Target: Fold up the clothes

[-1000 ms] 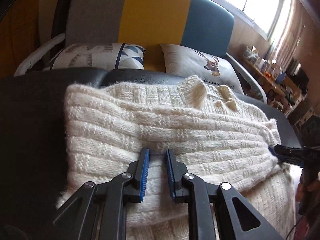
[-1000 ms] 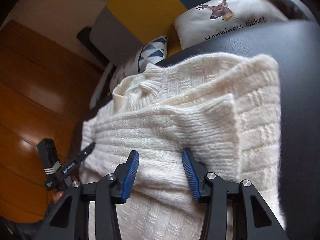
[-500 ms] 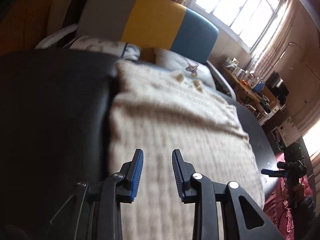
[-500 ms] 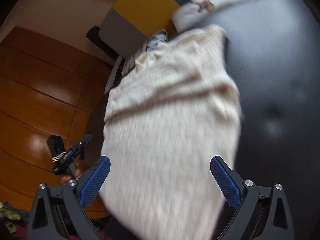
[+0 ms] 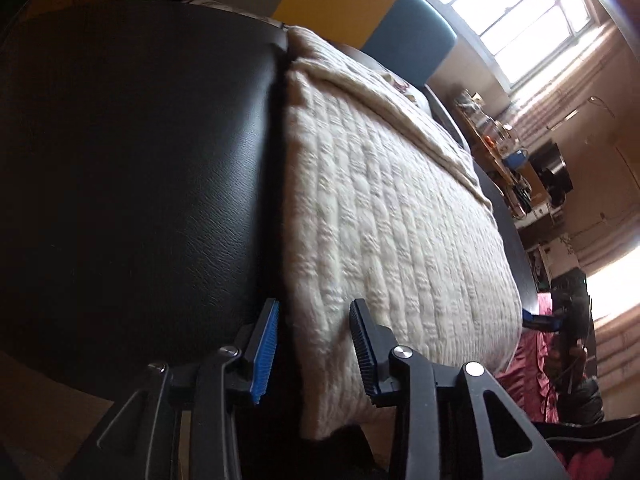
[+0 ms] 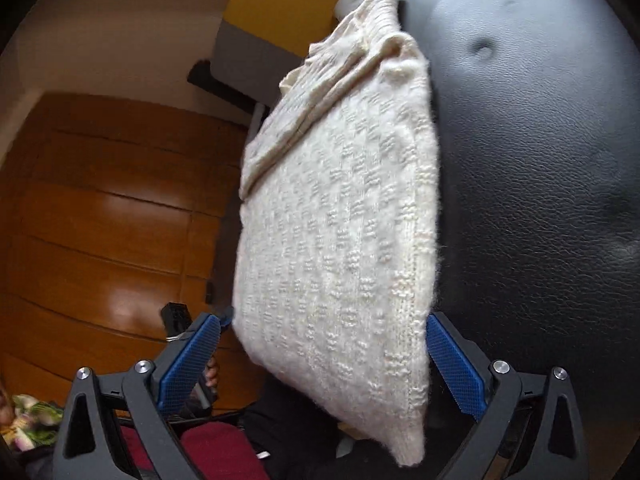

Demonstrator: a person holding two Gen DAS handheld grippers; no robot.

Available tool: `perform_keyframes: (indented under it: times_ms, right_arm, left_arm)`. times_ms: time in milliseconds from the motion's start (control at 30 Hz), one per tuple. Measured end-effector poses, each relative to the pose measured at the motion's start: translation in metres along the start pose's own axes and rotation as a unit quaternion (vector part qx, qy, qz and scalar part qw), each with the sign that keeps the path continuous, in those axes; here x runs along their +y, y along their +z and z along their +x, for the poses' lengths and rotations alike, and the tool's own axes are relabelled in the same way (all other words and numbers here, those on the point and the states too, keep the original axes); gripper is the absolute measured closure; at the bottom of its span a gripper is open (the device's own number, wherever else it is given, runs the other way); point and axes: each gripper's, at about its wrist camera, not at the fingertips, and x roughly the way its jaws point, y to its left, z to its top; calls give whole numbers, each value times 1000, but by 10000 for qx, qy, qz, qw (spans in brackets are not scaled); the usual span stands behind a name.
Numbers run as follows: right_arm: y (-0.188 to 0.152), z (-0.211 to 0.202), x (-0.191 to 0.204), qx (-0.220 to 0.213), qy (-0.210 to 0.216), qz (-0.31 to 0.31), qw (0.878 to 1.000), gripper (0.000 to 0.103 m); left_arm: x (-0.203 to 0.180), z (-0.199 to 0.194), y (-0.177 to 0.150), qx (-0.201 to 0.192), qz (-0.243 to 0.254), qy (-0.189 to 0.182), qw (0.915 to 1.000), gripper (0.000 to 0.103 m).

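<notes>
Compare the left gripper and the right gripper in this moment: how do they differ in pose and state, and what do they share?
1. The left gripper has its jaws fairly close together; the right gripper has them spread much wider.
2. The left gripper straddles one near corner of the cream sweater; the right gripper spans the whole near end.

Shared: both have just been opening, neither presses the knit, and both have black frames with blue pads.

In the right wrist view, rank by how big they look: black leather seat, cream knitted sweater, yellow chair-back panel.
1. Black leather seat.
2. Cream knitted sweater.
3. Yellow chair-back panel, though it stands farther from the camera.
</notes>
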Motion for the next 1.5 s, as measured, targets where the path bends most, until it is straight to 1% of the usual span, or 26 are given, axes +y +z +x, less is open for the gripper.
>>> perform_keyframes:
  times_ms: [67,133,267,333,400,433,467,500,533,567,600,633,700,733,767,800,867,933,1000,1067,1167,1233,1300,1400,1500]
  right_arm:
    - [-3,3,5,-10,-176,-167,9997,0]
    - [-6,7,8,-52,-283,-321,9991,0]
    - [-16,9,15,-159,-542,-698,9960,0]
    - [-18,14,22,-96,-834,-919,9922,0]
    - [-18,26,31,49,-1204,-1193,9855,0]
    - [-17,30,35,98,-1405,-1289,9816,1]
    - [-18,33,39,121,-1630,-1355,9772,8]
    - [-19,35,42,137,-1882,-1465,9710,22]
    - [-20,34,43,115,-2147,-1567,9640,33]
    - [-20,31,41,59,-2367,-1586,9585,57]
    - [-20,26,36,-3,-2444,-1496,9581,86]
    - [-19,19,28,-58,-2398,-1345,9615,91]
    - [-20,13,21,-152,-2370,-1254,9633,92]
    - [-21,11,19,-196,-2367,-1249,9633,91]
    - [-22,10,17,-212,-2294,-1198,9657,91]
    - [-22,9,16,-194,-2136,-1094,9706,92]
    - [-25,8,15,-138,-1838,-954,9782,92]
    - [-30,8,15,-95,-1574,-824,9840,92]
    - [-33,9,17,-140,-1339,-686,9885,92]
    - [-39,3,16,-231,-1074,-533,9925,92]
    - [-46,-8,23,-356,-662,-445,9962,92]
    - [-43,-12,33,-385,-550,-499,9965,92]
    - [-36,-14,42,-427,-507,-562,9962,92]
    - [-12,-13,52,-551,-468,-623,9954,92]
    - [24,-8,64,-728,-354,-699,9943,92]
  left_arm:
    - [-4,0,-2,-56,121,55,9999,66]
    - [-3,0,-3,-71,129,52,9999,66]
    - [-3,-3,-9,-111,-63,61,9999,66]
    - [-9,-4,-12,-147,53,259,9995,70]
    - [-15,-4,-14,-181,162,450,9987,82]
    - [-18,-5,-14,-186,176,511,9984,86]
    - [-21,-5,-14,-187,201,580,9979,93]
    - [-25,-4,-14,-171,280,696,9970,93]
    - [-29,-3,-14,-154,356,809,9960,93]
    - [-33,-2,-13,-128,420,904,9949,93]
    - [-35,-1,-13,-103,475,987,9939,93]
    - [-36,-1,-12,-84,486,1012,9936,93]
    - [-37,-2,-11,-44,499,1048,9932,95]
    - [-36,-3,-12,-4,453,974,9942,95]
    - [-34,-5,-12,64,375,794,9961,96]
    - [-32,-6,-12,127,309,632,9974,96]
    - [-30,-11,-16,202,315,500,9981,96]
    - [-25,-20,-21,265,269,267,9989,96]
    - [-21,-28,-26,322,227,19,9992,96]
    - [-20,-40,-29,315,223,-412,9984,96]
    - [-22,-58,-29,300,263,-996,9942,96]
    - [-27,-68,-21,216,317,-1221,9918,96]
    - [-29,-73,-4,23,248,-1518,9881,96]
    - [-30,-78,26,-301,124,-1909,9811,96]
    - [-36,-77,68,-666,150,-2126,9747,96]
